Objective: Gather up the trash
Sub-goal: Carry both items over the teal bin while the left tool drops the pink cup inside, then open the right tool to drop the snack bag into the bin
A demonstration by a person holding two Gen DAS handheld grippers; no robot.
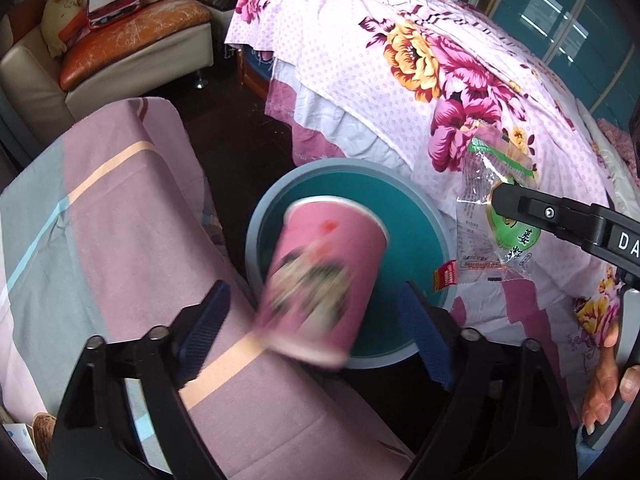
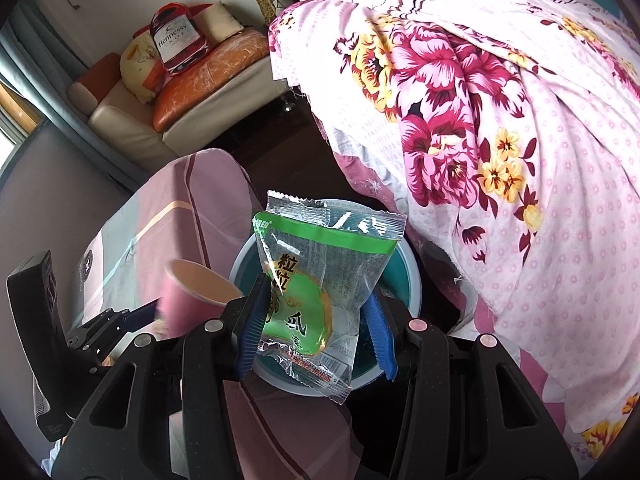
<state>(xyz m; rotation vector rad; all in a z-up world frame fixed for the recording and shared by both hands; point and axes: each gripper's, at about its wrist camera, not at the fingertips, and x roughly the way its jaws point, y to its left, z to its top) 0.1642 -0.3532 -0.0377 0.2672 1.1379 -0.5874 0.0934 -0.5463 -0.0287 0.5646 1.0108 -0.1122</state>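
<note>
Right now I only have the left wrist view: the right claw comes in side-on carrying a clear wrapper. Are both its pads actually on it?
Observer: Yes. In the right wrist view the right claw has a blue pad on each side of the wrapper, which is pinched between them.
Operator: Does the bin line up with that wrapper?
Observer: In that view the bin lies straight behind the wrapper, with its rim showing on both sides.
Operator: My pink cup is just a blur. Is anything in it?
Observer: The pink cup shows its open mouth there. The part of the inside I can see looks bare.
</note>
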